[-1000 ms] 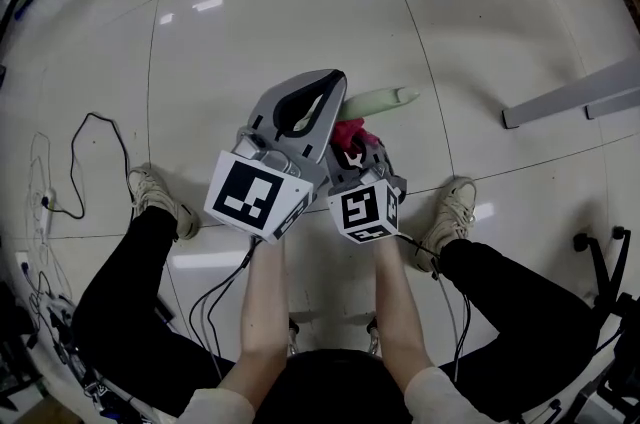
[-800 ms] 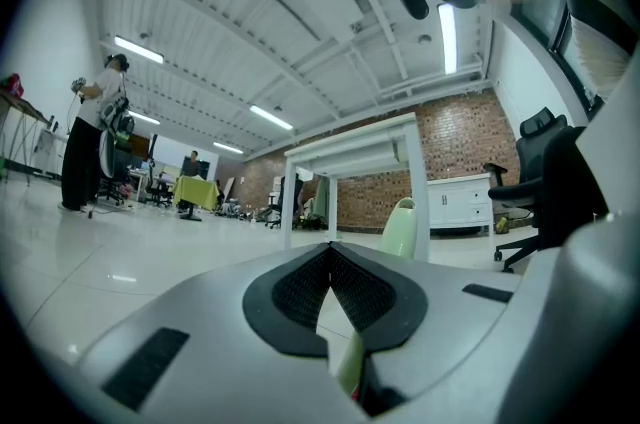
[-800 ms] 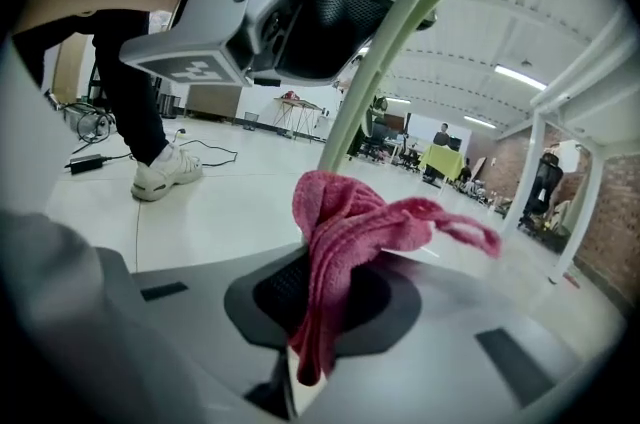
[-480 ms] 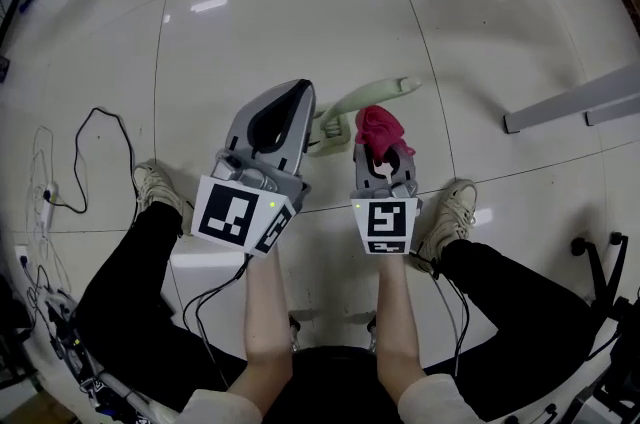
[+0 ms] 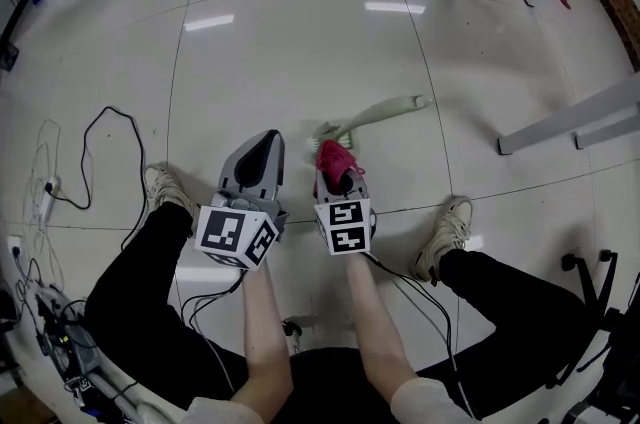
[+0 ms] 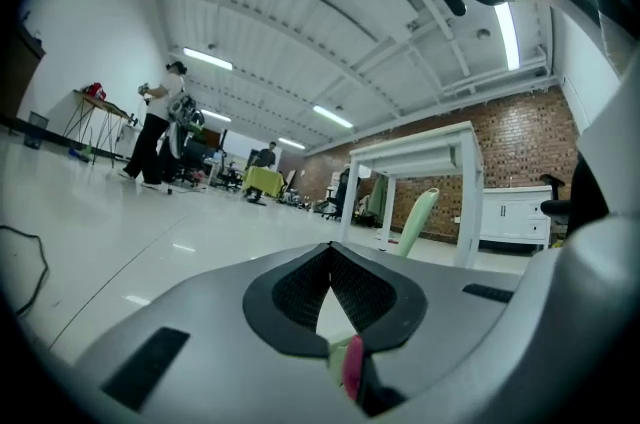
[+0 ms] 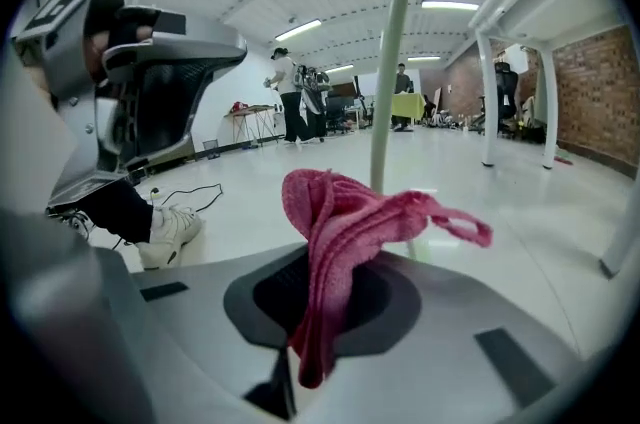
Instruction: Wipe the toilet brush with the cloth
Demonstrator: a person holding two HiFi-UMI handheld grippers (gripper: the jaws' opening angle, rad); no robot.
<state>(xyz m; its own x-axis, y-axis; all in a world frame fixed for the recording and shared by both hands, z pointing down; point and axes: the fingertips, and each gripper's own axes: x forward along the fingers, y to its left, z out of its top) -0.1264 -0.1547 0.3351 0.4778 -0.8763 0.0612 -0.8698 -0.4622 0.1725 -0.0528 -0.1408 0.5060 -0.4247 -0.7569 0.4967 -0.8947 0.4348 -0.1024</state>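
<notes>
The pale green toilet brush [image 5: 372, 115] has its head on the white floor just beyond both grippers, its handle slanting off to the right. In the right gripper view the toilet brush [image 7: 392, 62] rises upright behind the cloth; in the left gripper view its handle [image 6: 418, 218] shows past the jaws, to the right. My right gripper [image 5: 335, 172] is shut on a crumpled pink cloth [image 5: 333, 155], and the cloth [image 7: 345, 222] bulges up out of the jaws. My left gripper [image 5: 267, 144] is shut, tips together with nothing between them [image 6: 330, 262], left of the brush head and apart from it.
The person sits with a shoe [image 5: 166, 189] to the left and another shoe [image 5: 446, 223] to the right of the grippers. A black cable [image 5: 100, 127] loops on the floor at the left. White table legs [image 5: 560, 127] stand at the right, a chair base [image 5: 600, 277] further down.
Both grippers have drawn back toward the person's knees and away from the brush. The left gripper no longer covers the brush head. The pink cloth has stayed in the right gripper.
</notes>
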